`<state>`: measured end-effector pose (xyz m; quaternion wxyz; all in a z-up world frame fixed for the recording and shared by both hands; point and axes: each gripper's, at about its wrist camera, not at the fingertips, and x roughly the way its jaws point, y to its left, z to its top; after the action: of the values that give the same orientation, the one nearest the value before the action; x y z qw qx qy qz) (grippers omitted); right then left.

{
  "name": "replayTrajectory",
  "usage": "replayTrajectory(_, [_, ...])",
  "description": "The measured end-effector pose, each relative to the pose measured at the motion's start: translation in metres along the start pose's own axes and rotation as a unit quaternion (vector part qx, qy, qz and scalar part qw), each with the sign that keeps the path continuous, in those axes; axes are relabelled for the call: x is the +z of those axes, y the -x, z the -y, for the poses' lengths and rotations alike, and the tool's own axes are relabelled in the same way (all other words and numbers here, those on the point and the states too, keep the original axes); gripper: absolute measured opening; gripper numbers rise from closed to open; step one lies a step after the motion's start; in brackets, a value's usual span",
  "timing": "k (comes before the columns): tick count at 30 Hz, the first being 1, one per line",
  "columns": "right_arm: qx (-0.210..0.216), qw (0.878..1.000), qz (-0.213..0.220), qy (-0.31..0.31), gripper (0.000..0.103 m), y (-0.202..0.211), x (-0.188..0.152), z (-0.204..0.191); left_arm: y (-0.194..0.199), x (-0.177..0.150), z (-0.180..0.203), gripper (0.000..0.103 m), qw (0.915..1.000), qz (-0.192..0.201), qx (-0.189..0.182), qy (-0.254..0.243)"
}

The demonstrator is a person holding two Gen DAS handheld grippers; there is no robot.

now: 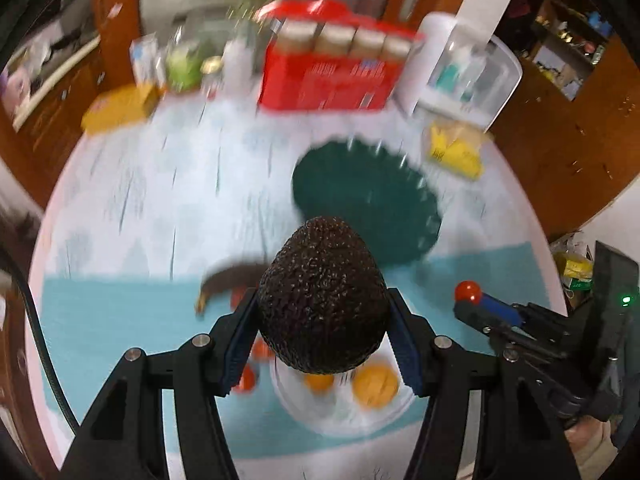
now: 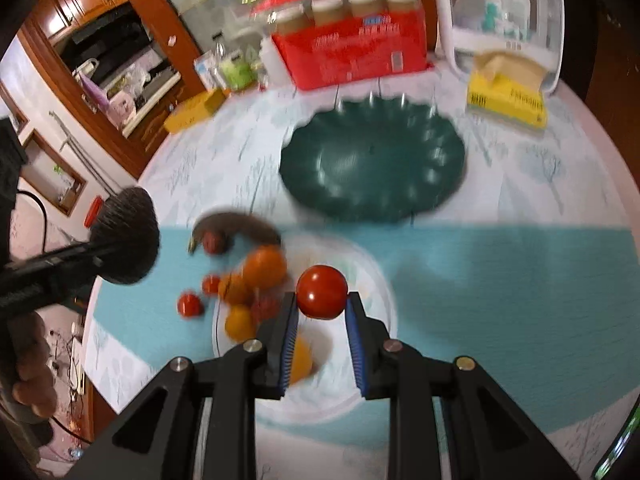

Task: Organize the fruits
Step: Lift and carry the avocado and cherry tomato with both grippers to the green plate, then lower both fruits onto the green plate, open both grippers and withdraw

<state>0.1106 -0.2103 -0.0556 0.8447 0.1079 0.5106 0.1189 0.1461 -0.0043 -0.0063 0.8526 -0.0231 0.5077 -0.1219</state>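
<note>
- The left gripper (image 1: pixel 322 320) is clenched on an avocado (image 1: pixel 322 295): its blue-padded fingers (image 1: pixel 240 344) press both flanks. The fruit is dark brown-black with a coarse pebbled skin, egg-shaped, narrower end pointing away, and it is held in the air above the white plate (image 1: pixel 360 412).
- The right gripper (image 2: pixel 321 304) grasps a tomato (image 2: pixel 322 292) between its blue pads: round, glossy, deep red, with a small highlight on top. It hangs over the white plate (image 2: pixel 360 380) too.
- On that plate lie orange citrus fruits (image 2: pixel 264 266), smooth and bright, blurred by motion; one more sits partly hidden behind the right gripper's left finger.
- Beside the plate's left rim, on the turquoise mat (image 2: pixel 500 300), rest small red tomatoes (image 2: pixel 189 304).
- Just beyond them lies a very dark, overripe banana (image 2: pixel 248 226), curved, with a dark red fruit (image 2: pixel 214 242) touching its inner bend.
- Farther on, a dark green scalloped dish (image 2: pixel 372 168) sits on the pale tablecloth (image 2: pixel 200 168), apart from the fruit.
- At the table's far edge stand a red box (image 2: pixel 352 52) of jars, a clear-lidded container (image 2: pixel 504 20), a yellow packet (image 2: pixel 508 100) and a yellow box (image 2: pixel 192 114).
</note>
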Motion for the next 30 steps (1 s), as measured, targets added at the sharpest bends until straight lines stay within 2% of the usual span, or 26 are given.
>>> replayTrajectory(5, [-0.024, 0.999, 0.033, -0.013, 0.024, -0.005, 0.058, 0.017, -0.014, 0.06, 0.019, 0.06, 0.9993, 0.022, -0.009, -0.028])
replayTrajectory(8, [-0.039, 0.998, 0.04, -0.024, 0.024, -0.026, 0.084, 0.03, -0.053, 0.085, 0.026, 0.06, 0.9989, 0.006, -0.028, -0.036])
replayTrajectory(11, [-0.058, 0.997, 0.035, -0.031, 0.024, -0.056, 0.1, 0.042, -0.098, 0.096, 0.029, 0.06, 0.9984, -0.017, -0.039, -0.038])
replayTrajectory(18, [-0.075, 0.994, -0.042, -0.06, 0.024, -0.137, 0.092, 0.066, -0.188, 0.093, 0.028, 0.06, 0.9964, -0.072, -0.031, -0.033])
replayTrajectory(21, [-0.076, 0.993, -0.06, -0.066, 0.025, -0.155, 0.085, 0.068, -0.214, 0.092, 0.03, 0.06, 0.9948, -0.093, -0.029, -0.031])
replayTrajectory(22, [-0.075, 0.994, -0.052, -0.066, 0.026, -0.156, 0.083, 0.068, -0.221, 0.09, 0.031, 0.06, 0.9941, -0.099, -0.027, -0.033])
replayTrajectory(24, [-0.069, 0.995, -0.043, -0.063, 0.032, -0.157, 0.082, 0.066, -0.235, 0.087, 0.034, 0.061, 0.9921, -0.118, -0.017, -0.041])
replayTrajectory(25, [-0.066, 0.995, -0.04, -0.063, 0.04, -0.157, 0.082, 0.066, -0.239, 0.086, 0.034, 0.061, 0.9914, -0.123, -0.012, -0.044])
replayTrajectory(27, [-0.057, 0.996, -0.033, -0.065, 0.05, -0.156, 0.08, 0.066, -0.24, 0.084, 0.034, 0.066, 0.9924, -0.114, -0.01, -0.045])
replayTrajectory(29, [-0.062, 0.996, -0.027, -0.061, 0.054, -0.155, 0.078, 0.065, -0.236, 0.085, 0.033, 0.086, 0.9938, -0.104, -0.014, -0.038])
replayTrajectory(30, [-0.063, 0.996, -0.027, -0.059, 0.056, -0.155, 0.078, 0.064, -0.234, 0.086, 0.031, 0.087, 0.9947, -0.097, -0.015, -0.032])
